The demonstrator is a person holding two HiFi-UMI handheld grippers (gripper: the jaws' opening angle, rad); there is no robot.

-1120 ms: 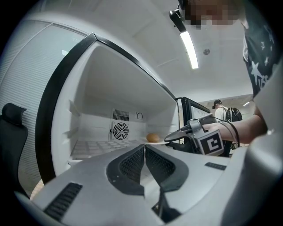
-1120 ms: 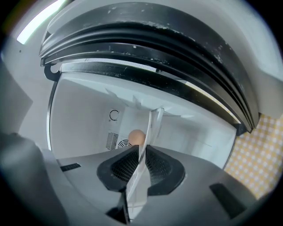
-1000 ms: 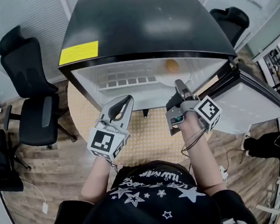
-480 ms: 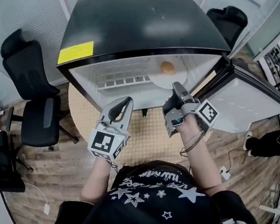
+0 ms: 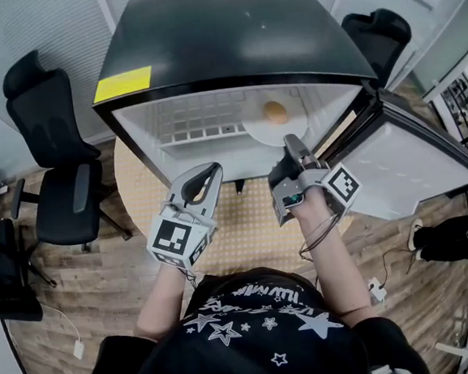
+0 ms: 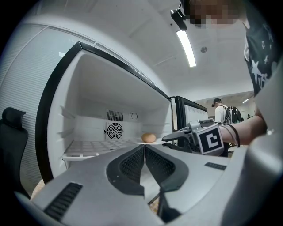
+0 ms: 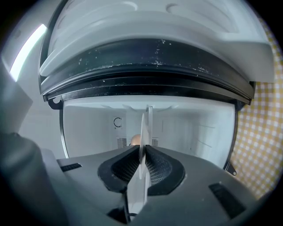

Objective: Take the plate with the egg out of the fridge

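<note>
Leftmost, a black office chair (image 5: 59, 189) stands well apart from the work. Next comes the left hand-held gripper (image 5: 210, 170), level above the checked tabletop (image 5: 237, 222) in front of the open fridge (image 5: 229, 36). Its jaws are pressed together on nothing. It is probably parked there to leave the opening clear, yet near enough to steady the load.

Inside, past the white shelf (image 5: 200, 130), the plate (image 5: 255, 131) sits at the front of the compartment with the egg (image 5: 275, 112) near its middle. Whether it rests on the shelf I cannot tell.

The right hand-held gripper (image 5: 292, 142) has the plate's near rim between its pads. Its jaws have just been closing and now pinch that thin edge. The plate looks level, presumably so the egg will not roll. Farthest right, the door (image 5: 415, 166) is swung wide, giving room to draw the plate out.
</note>
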